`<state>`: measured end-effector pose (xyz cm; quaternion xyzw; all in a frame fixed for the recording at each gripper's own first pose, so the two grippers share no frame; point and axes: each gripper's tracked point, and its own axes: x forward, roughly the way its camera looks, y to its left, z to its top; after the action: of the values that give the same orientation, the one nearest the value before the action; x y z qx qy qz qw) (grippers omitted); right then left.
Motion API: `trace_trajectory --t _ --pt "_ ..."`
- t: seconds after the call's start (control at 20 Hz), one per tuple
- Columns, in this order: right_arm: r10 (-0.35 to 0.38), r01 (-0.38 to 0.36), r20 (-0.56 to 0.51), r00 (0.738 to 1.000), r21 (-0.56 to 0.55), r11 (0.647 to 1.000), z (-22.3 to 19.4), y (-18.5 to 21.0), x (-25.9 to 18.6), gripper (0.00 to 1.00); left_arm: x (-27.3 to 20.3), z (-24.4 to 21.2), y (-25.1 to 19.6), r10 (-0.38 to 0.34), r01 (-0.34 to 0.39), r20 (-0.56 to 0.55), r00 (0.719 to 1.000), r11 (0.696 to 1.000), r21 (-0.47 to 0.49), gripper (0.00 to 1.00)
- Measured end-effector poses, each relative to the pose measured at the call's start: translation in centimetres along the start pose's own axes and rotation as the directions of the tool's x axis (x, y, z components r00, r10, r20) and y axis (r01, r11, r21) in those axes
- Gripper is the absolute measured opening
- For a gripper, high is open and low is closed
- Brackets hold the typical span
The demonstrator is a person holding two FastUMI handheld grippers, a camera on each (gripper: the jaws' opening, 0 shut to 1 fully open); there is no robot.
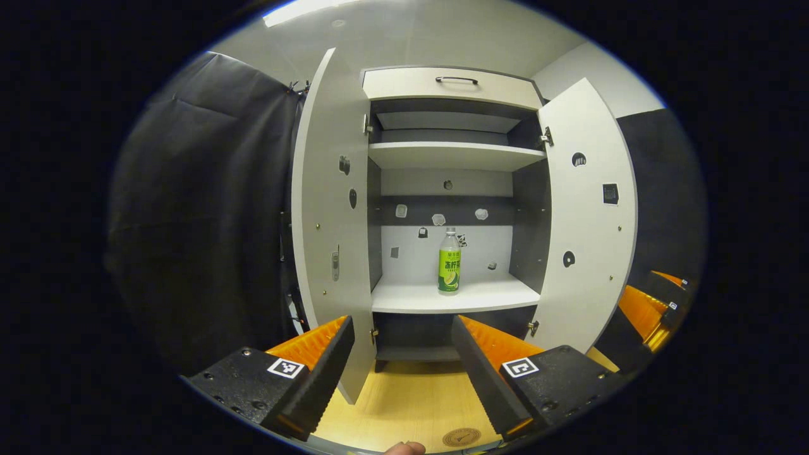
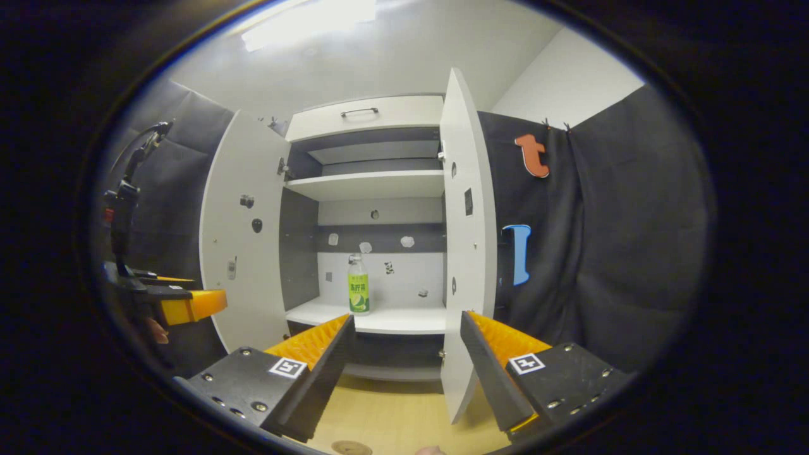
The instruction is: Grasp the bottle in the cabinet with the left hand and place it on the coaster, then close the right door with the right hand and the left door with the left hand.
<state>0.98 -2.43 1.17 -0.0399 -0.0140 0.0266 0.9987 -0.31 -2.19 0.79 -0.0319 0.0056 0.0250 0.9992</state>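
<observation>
A clear bottle (image 1: pixel 449 261) with a green label stands upright on the lower shelf (image 1: pixel 455 297) of the open cabinet; in the right gripper view the bottle (image 2: pixel 358 285) is left of centre. Both doors stand wide open: the left door (image 1: pixel 328 215) and the right door (image 1: pixel 584 215), the latter edge-on as right door (image 2: pixel 464 253). A round coaster (image 1: pixel 461 437) lies on the wooden table near my left gripper (image 1: pixel 402 332), which is open and well short of the bottle. My right gripper (image 2: pixel 404 328) is open too, with nothing between its fingers. The left gripper (image 2: pixel 186 304) also shows at the far left.
An upper shelf (image 1: pixel 455 155) and a drawer with a handle (image 1: pixel 456 79) sit above the bottle. The wooden table (image 1: pixel 404 398) runs in front of the cabinet. Black cloth walls flank the cabinet. The coaster's edge (image 2: pixel 351 448) peeks at the bottom.
</observation>
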Motion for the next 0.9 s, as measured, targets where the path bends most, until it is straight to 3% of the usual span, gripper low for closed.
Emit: trace_trajectory --t 0.4,0.9 --pt "-0.026 0.026 0.007 1.000 -0.001 1.000 0.4 0.6 1.6 1.00 4.0 -1.0 1.1 -0.034 0.034 -0.015 0.999 0.999 0.002 0.98" --pt "-0.101 0.101 -0.001 0.995 -0.014 0.995 -0.3 0.6 3.4 1.00 11.5 -3.1 -1.6 -0.129 0.130 -0.051 0.990 0.991 0.017 0.98"
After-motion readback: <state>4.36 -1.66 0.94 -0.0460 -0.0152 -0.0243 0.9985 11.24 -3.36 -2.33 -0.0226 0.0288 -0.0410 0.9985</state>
